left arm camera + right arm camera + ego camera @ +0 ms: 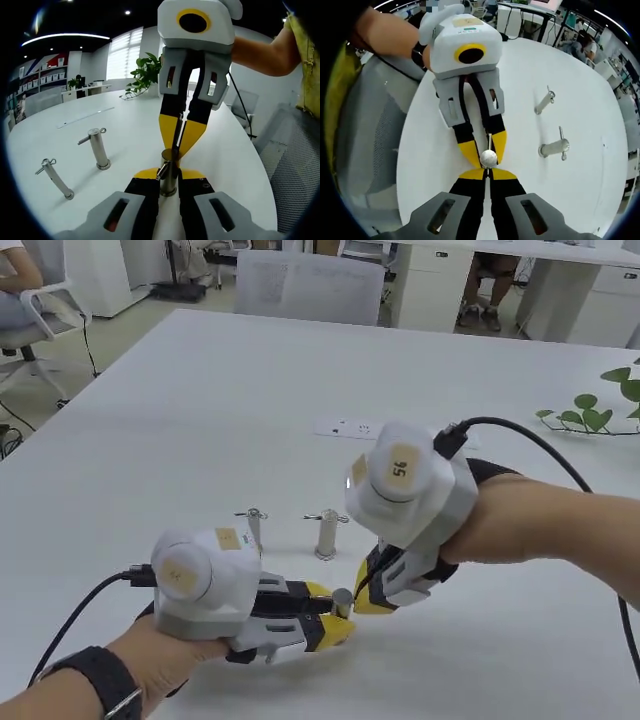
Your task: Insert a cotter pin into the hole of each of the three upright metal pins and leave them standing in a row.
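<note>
A short pin [342, 598] stands on the white table [200, 420]. The left hand-held gripper [335, 611] squeezes it from its left. The right hand-held gripper [364, 602] meets it from its right, tips together. Behind it stand a fat pin [326, 533] and a thin pin [254, 525].

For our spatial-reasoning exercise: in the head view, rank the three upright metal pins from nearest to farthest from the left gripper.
1. Short grey metal pin, clamped in the left gripper.
2. Thick metal pin with cotter pin fitted, just beyond, centre.
3. Thin metal pin, farther left.

In the head view the 3rd metal pin [342, 596] (top aside) hides behind the left hand-held gripper [331, 608].
</note>
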